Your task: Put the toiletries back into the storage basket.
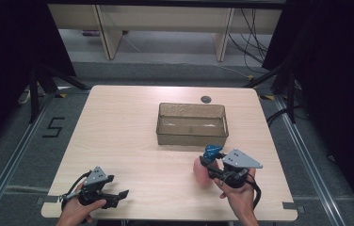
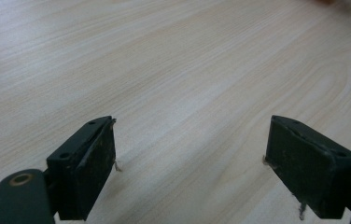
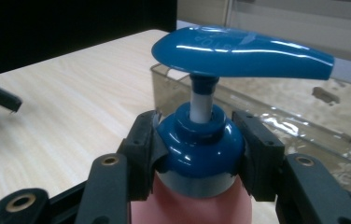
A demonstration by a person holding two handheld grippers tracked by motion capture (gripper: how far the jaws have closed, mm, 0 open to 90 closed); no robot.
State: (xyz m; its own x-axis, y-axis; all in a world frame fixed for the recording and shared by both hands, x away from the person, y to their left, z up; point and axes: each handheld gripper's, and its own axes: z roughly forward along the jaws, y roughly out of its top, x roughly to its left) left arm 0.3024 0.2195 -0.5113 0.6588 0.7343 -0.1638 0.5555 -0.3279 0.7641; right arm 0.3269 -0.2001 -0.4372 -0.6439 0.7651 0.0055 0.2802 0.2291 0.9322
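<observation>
Pale wooden bench [image 1: 132, 141]: right tongs [image 3: 200, 149] clamp a pump bottle [image 3: 201, 154] by its blue collar, left tongs [image 2: 190, 163] gape empty.
Keeping the bottle upright should clear the clear bin [image 1: 191, 124] rim at frame centre.

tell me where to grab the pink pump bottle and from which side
Grip the blue collar of the pump bottle, just under the spout, coming in level from the person's side. It is round and narrower than the pink body, and the overhanging pump head should stop slipping. The right gripper is closed there.

A pink bottle [image 3: 187, 205] is wearing a glossy blue pump [image 3: 239, 51]; the pale wood-grain table [image 1: 118, 136] is showing streaks.
</observation>
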